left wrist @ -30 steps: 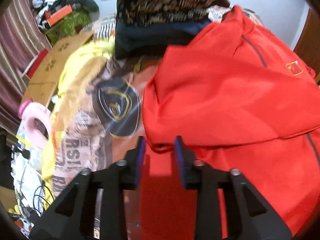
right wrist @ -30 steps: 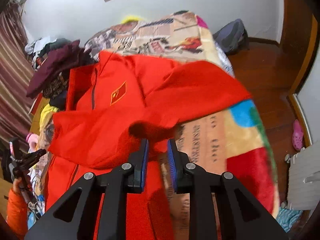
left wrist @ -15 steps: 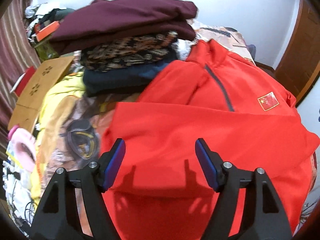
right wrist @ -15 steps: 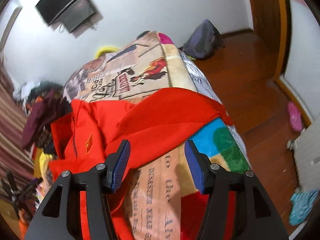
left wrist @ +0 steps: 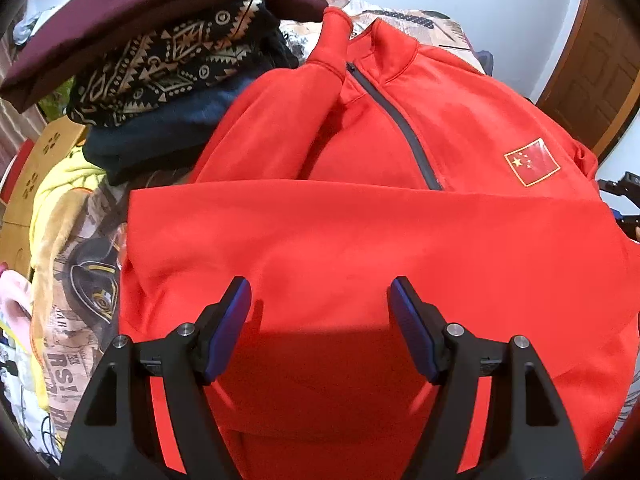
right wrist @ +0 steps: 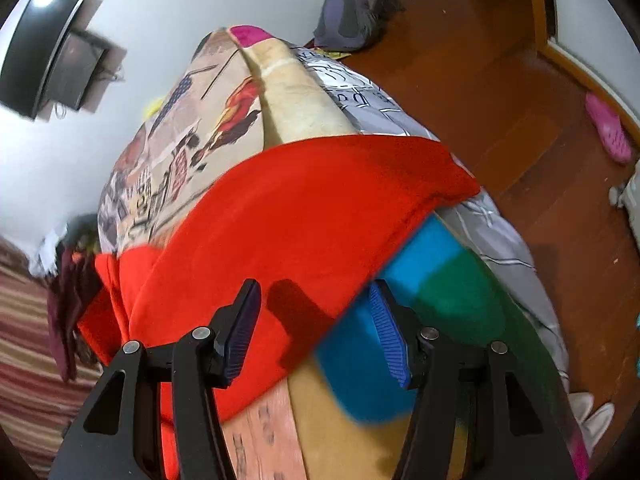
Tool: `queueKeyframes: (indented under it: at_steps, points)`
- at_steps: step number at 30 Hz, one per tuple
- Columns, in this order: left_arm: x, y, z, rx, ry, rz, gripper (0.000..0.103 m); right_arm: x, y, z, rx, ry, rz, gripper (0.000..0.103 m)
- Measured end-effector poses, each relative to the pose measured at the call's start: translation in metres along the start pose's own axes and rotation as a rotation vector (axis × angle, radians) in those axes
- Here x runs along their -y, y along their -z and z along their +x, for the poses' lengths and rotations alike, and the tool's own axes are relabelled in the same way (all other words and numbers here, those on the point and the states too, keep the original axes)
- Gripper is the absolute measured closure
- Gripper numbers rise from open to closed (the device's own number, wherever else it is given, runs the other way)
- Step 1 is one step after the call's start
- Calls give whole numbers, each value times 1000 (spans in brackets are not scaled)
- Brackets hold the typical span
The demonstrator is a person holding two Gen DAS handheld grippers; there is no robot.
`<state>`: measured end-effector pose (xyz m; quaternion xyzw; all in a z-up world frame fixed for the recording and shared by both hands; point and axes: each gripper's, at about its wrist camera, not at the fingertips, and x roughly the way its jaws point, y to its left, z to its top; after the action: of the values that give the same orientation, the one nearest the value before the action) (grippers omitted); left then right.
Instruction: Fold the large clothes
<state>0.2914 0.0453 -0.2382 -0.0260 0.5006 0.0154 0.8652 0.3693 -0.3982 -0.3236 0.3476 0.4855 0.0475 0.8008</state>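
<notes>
A large red zip jacket (left wrist: 360, 248) with a small flag patch (left wrist: 532, 160) lies on the bed. One sleeve is folded straight across its chest. My left gripper (left wrist: 320, 300) hovers over that folded sleeve, jaws wide apart and empty. In the right wrist view the jacket's other sleeve (right wrist: 320, 216) lies spread over the printed blanket (right wrist: 192, 120) near the bed's edge. My right gripper (right wrist: 314, 312) stands open above the sleeve's lower edge, nothing pinched between the blue pads.
A stack of folded clothes (left wrist: 160, 52), maroon on top, stands at the jacket's far left. A yellow garment (left wrist: 56, 208) and cardboard box (left wrist: 36, 168) lie left. Wooden floor (right wrist: 500, 92) with a pink slipper (right wrist: 608, 128) and a grey bag (right wrist: 356, 8) lies beyond the bed.
Both grippers opened and let go of the red sleeve fabric. The left one moved right over the folded sleeve; the right one rolled and dropped toward the bed's edge.
</notes>
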Motion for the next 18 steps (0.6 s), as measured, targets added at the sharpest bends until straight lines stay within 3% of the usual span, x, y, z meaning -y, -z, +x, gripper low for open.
queueKeyframes:
  at_steps: [5,7,9,11,18]
  points:
    - [-5,-1,3,-4,-15,-15,32,-5,-15,10,37,31,-16,52]
    - [-7,-1,2,-4,-19,-19,32,-7,-17,9,58,41,-28,63]
    - [-8,-1,1,-1,-25,-21,32,-8,-18,5,72,42,-44,85]
    - [-9,-1,-3,7,-28,-22,32,-12,-16,-6,98,30,-59,92]
    - [-4,0,-23,52,-40,12,32,-71,0,-77,262,38,-307,96]
